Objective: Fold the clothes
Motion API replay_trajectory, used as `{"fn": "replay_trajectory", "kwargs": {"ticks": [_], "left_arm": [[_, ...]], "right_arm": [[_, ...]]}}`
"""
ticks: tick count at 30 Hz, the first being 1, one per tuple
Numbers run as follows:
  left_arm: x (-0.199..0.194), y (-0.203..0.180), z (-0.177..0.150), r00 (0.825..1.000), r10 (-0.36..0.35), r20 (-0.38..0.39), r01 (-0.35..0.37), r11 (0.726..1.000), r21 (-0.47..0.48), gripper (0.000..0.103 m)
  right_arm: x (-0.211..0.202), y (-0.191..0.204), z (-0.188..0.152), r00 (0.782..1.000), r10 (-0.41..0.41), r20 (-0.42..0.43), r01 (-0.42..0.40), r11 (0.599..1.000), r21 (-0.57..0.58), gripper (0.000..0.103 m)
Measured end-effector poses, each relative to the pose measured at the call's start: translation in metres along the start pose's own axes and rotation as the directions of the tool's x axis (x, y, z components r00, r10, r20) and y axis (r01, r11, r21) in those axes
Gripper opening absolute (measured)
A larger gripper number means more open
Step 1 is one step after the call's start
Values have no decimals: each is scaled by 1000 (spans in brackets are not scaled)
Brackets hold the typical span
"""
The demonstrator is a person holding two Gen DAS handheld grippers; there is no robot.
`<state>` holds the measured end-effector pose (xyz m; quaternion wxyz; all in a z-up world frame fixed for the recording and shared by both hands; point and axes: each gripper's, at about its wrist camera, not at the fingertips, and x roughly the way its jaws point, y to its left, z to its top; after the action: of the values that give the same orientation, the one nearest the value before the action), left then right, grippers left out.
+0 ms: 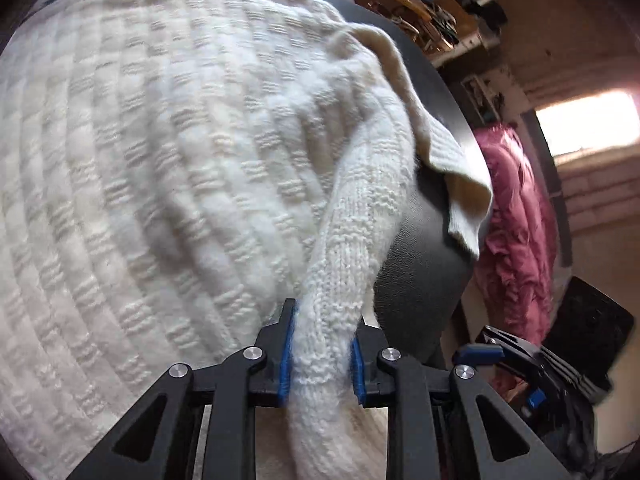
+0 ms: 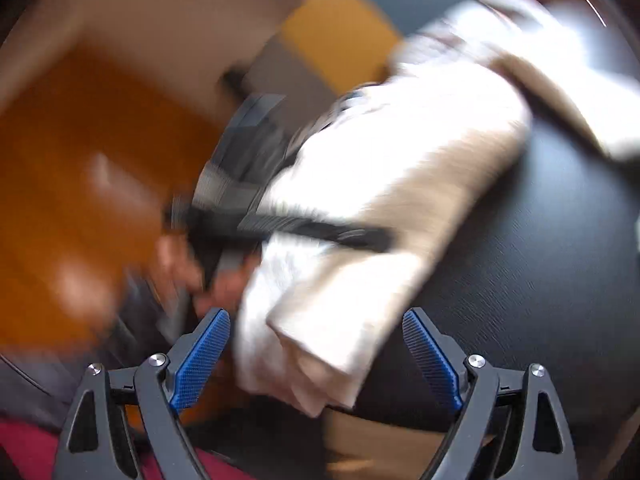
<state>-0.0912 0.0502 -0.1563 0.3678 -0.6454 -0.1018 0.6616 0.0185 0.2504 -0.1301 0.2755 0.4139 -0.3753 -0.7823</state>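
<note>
My left hand-held gripper (image 1: 324, 354) is clamped on a twisted knit sleeve (image 1: 352, 264) of the cream sweater (image 1: 160, 160), blue pads pressing it from both sides at bottom centre of the left wrist view. The sweater body fills the left and centre of that frame, spread over the dark round counter (image 1: 436, 216); one ribbed edge (image 1: 460, 184) hangs over the counter rim at mid right. Past the rim, right of frame: a pink fabric pile (image 1: 520, 216), a cluttered shelf (image 1: 432, 8) upper right, a bright window (image 1: 588, 120). My right hand-held gripper (image 1: 504, 354) shows at lower right, off the cloth.

Right wrist view is badly blurred. Right hand-held gripper (image 2: 316, 354) is wide open w/ nothing between the pads; a folded sweater corner (image 2: 340, 320) lies just ahead of the gap, on the counter (image 2: 540, 260). The left tool and a hand (image 2: 192, 276) sit left-centre, orange floor (image 2: 80, 180) behind. Can't tell finer detail there.
</note>
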Motion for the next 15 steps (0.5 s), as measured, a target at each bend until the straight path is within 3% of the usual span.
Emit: {"fn": "replay_trajectory", "kwargs": {"ticks": [2, 4, 8, 15], "left_arm": [[-4, 21, -5, 998, -61, 23, 62, 996, -68, 23], [-4, 33, -9, 993, -114, 37, 117, 987, -107, 24], [3, 42, -14, 981, -183, 57, 190, 971, -149, 25], [0, 55, -16, 965, -249, 78, 259, 948, -182, 25]], "right_arm": [[-6, -33, 7, 999, 29, 26, -33, 989, 143, 90], [-1, -52, 12, 1000, 2, 16, -6, 977, 212, 86], [22, -57, 24, 998, -46, -53, 56, 977, 205, 65], [43, -66, 44, 994, -21, -105, 43, 977, 207, 62]]}}
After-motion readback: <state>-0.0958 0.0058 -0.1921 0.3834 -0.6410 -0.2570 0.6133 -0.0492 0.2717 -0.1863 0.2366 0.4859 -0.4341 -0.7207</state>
